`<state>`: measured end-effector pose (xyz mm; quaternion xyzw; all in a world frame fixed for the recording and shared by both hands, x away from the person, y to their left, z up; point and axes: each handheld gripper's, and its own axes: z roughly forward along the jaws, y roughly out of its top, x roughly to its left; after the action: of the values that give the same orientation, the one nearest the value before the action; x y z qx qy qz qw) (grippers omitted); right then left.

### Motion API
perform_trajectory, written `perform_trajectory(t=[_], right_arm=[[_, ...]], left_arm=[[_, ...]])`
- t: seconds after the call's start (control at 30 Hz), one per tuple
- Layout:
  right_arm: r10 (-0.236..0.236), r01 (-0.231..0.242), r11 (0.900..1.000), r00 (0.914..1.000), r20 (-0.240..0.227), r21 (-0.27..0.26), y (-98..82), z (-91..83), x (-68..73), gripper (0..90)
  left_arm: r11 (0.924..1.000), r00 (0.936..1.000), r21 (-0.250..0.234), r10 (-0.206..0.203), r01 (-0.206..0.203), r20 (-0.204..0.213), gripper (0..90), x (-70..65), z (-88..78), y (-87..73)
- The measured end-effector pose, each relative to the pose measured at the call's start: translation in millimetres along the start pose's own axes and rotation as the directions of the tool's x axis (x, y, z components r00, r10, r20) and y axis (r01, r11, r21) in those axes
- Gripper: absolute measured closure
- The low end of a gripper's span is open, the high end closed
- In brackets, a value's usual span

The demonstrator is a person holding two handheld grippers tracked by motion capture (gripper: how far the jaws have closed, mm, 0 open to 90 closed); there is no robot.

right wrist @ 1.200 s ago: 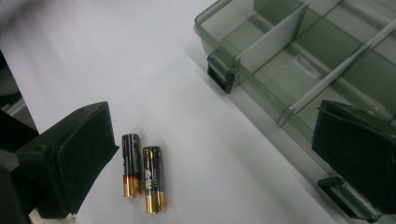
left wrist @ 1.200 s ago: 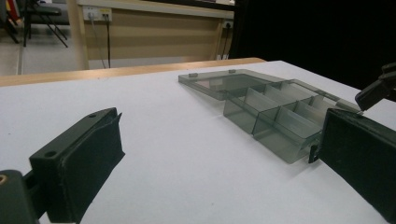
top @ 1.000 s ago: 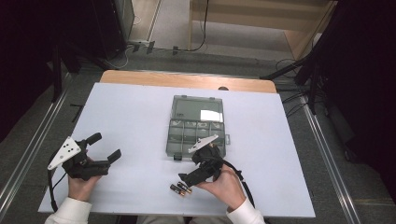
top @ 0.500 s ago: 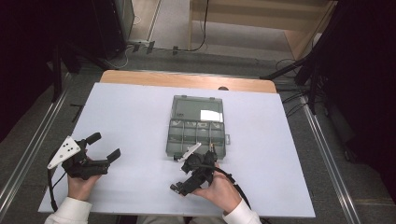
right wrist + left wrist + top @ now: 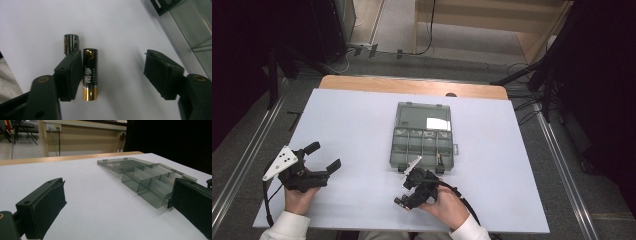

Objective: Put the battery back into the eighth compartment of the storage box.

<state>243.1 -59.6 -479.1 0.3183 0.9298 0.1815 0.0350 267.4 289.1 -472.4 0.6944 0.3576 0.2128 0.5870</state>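
The right claw (image 5: 113,75) points down at the table (image 5: 352,125), its jaws just closing around a black-and-gold battery (image 5: 89,74) beside a second battery (image 5: 70,43), not yet pinching it. The open compartment box (image 5: 422,137) sits just beyond, likely its destination. The left claw (image 5: 323,156) rests open and empty, well apart.

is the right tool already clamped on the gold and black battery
No: in the right gripper view the battery lies on the white table against one pad, and the right tool, just closing, has its other pad well clear.
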Motion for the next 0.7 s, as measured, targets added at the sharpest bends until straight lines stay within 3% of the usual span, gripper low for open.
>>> perform_trajectory(t=[0.23,0.3,0.43,0.5,0.7], right_arm=[[-0.031,0.031,0.999,0.9993,-0.020,0.033,0.8,-0.3,4.0,53.0],[-0.036,0.037,0.998,0.9988,-0.033,0.058,1.5,-0.1,6.5,62.9],[-0.042,0.043,0.996,0.9989,-0.023,0.081,2.3,0.8,9.7,67.9],[-0.031,0.033,0.995,0.9991,-0.029,0.090,2.7,0.3,10.1,76.2],[-0.019,0.022,0.996,0.9991,-0.038,0.089,2.8,0.2,9.0,77.6]], left_arm=[[1.0000,1.0000,0.000,-0.002,0.002,0.002,0.0,-0.1,0.9,-0.4],[1.0000,1.0000,0.000,-0.002,0.002,0.005,0.0,-0.5,1.1,-0.4],[1.0000,1.0000,0.004,-0.001,0.001,0.007,0.0,-0.6,1.4,-0.4],[1.0000,1.0000,0.001,-0.002,0.002,0.007,0.0,-0.5,1.2,-0.5],[1.0000,1.0000,0.001,-0.003,0.003,0.007,0.0,-0.4,1.2,-0.4]])
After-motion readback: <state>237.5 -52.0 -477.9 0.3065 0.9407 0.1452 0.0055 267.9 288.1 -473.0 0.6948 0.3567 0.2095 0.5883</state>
